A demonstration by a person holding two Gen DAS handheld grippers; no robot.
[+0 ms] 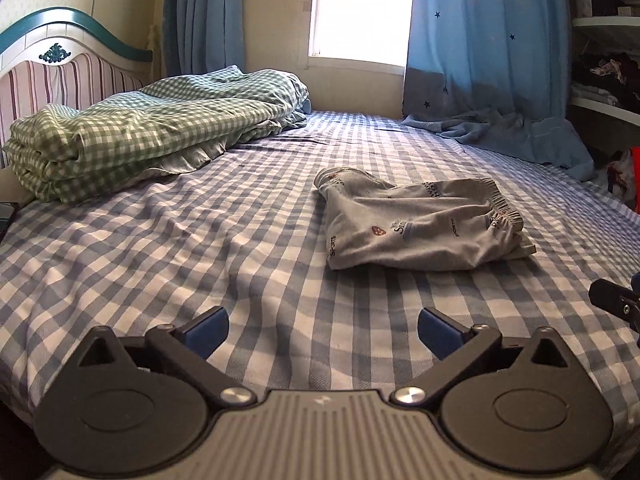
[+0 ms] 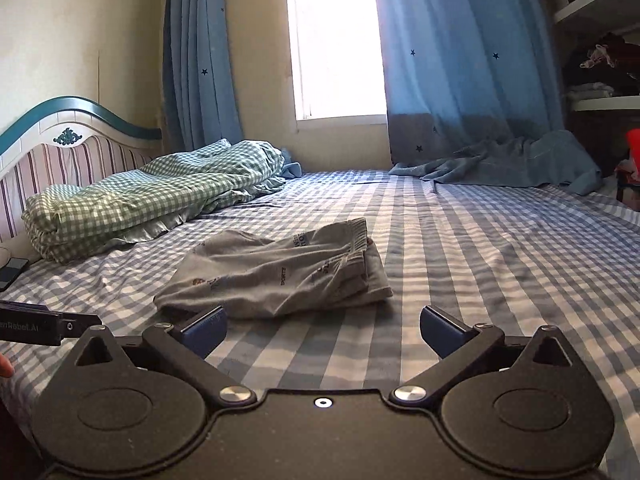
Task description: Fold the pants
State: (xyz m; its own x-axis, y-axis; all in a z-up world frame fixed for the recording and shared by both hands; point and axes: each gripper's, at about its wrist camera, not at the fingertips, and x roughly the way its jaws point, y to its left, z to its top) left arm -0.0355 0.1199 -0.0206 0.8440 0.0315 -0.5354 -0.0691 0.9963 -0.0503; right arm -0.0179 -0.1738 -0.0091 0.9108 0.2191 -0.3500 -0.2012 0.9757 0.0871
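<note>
Tools level above bed (image 1: 200,240), left tool (image 1: 323,330) and right tool (image 2: 323,330) released; pants (image 2: 280,276) folded ahead.

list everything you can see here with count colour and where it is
pants: 1, grey with small prints, folded on the middle of the bed
bed sheet: 1, blue and white check, covering the bed
quilt: 1, green and white check, bundled by the headboard
headboard: 1, striped with teal trim, left end
curtains: 2, blue with stars, either side of the window
window: 1, bright, far wall
shelves: white, holding clothes, far right
phone: 1, dark, left edge of the bed
left gripper: 1, black, open
right gripper: 1, black, open
</note>
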